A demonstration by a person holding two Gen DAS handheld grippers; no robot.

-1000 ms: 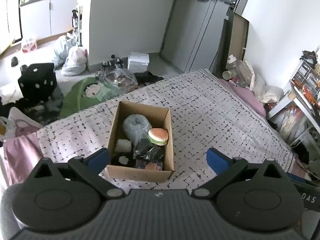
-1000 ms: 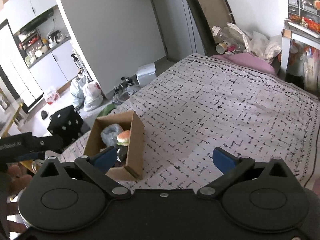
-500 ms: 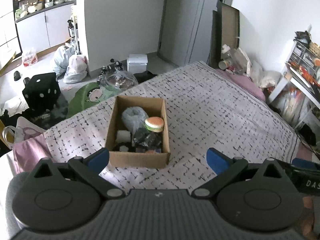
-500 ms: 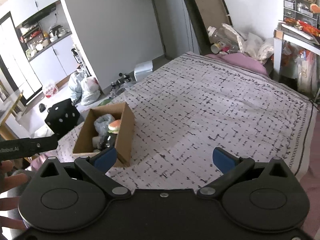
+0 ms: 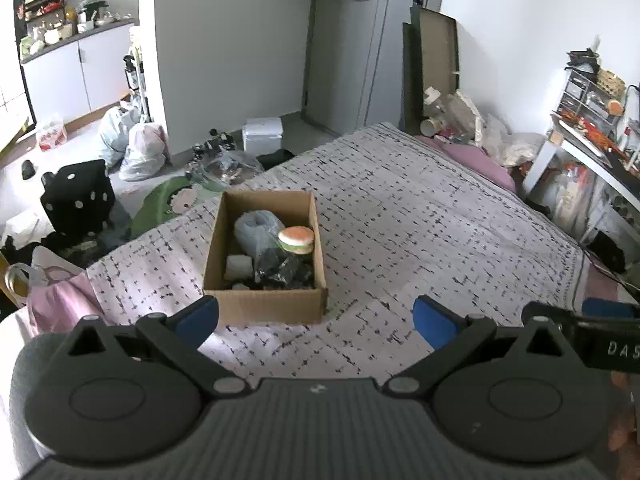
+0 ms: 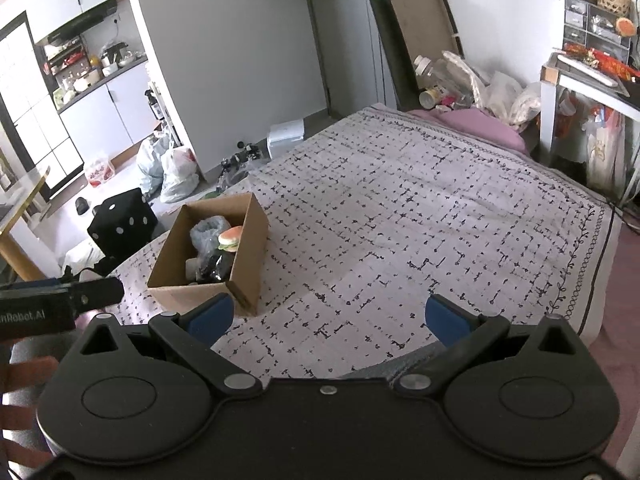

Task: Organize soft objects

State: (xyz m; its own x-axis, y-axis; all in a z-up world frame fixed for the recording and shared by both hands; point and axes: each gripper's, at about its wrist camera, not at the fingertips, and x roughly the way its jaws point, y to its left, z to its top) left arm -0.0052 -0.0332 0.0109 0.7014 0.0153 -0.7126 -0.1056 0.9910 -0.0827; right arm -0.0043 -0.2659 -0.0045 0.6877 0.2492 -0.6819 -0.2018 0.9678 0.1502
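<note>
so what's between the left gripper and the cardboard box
Only bare patterned bedspread lies between the open left gripper and the cardboard box, shown in the left wrist view. The box's near wall sits just beyond its fingertips.

Our right tool [image 6: 326, 314] held above the bed [image 6: 420, 216], fingers spread wide and empty, cardboard box [image 6: 244, 256] ahead-left of our tool, burger toy [image 6: 230, 236] and bagged items inside

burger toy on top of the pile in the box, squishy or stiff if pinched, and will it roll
The burger toy looks rounded and puffy, so it probably squashes under a pinch. It rests high on a crumpled dark bag inside the cardboard box, so it is likely light. Its flattish bun shape suggests it would tip rather than roll.
</note>
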